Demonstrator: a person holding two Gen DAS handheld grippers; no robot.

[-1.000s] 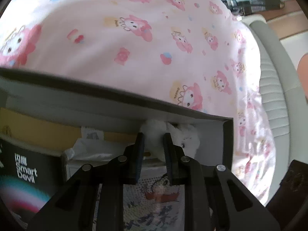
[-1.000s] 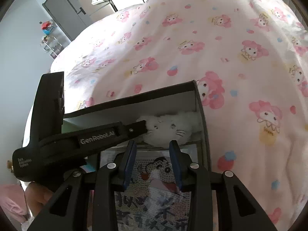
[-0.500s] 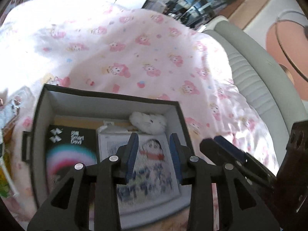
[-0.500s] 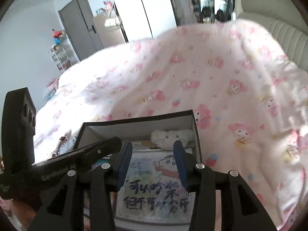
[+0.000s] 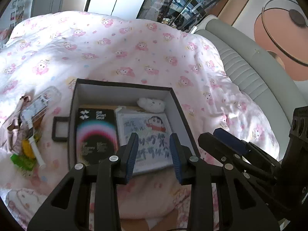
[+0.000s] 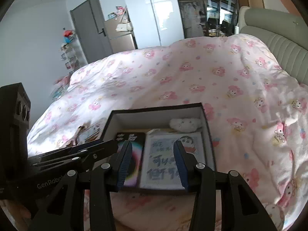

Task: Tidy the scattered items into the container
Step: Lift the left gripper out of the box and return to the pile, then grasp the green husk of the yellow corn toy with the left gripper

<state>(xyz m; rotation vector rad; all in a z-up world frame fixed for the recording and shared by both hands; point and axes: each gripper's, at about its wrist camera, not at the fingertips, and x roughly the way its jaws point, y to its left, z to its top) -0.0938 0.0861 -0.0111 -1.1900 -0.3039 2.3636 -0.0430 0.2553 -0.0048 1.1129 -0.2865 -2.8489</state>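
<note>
A black-rimmed box (image 5: pixel 123 85) with white walls lies on the pink patterned bedspread. In it are a white plush (image 5: pixel 152 104) in the far right corner, a black packet (image 5: pixel 96 134) and a cartoon picture pack (image 5: pixel 148 123). My left gripper (image 5: pixel 153 134) hangs open above the box's near edge, nothing between its blue pads. The right gripper (image 5: pixel 210 133) shows beside it. In the right wrist view the right gripper (image 6: pixel 152 142) is open and empty over the same box (image 6: pixel 154 109), with the plush (image 6: pixel 184 124) beyond and the left gripper (image 6: pixel 107 143) to its left.
Left of the box lie loose items: a clear case (image 5: pixel 41 104), a small black frame (image 5: pixel 60 129), green and yellow pieces (image 5: pixel 23 159) and a pink pouch (image 5: pixel 13 129). A grey padded headboard (image 5: pixel 250 73) runs along the right. A door and wardrobes stand behind the bed.
Both grippers have risen and drawn back from the box. The left jaws, which were on the white plush, have opened and left it in the far corner. The right jaws have widened too.
</note>
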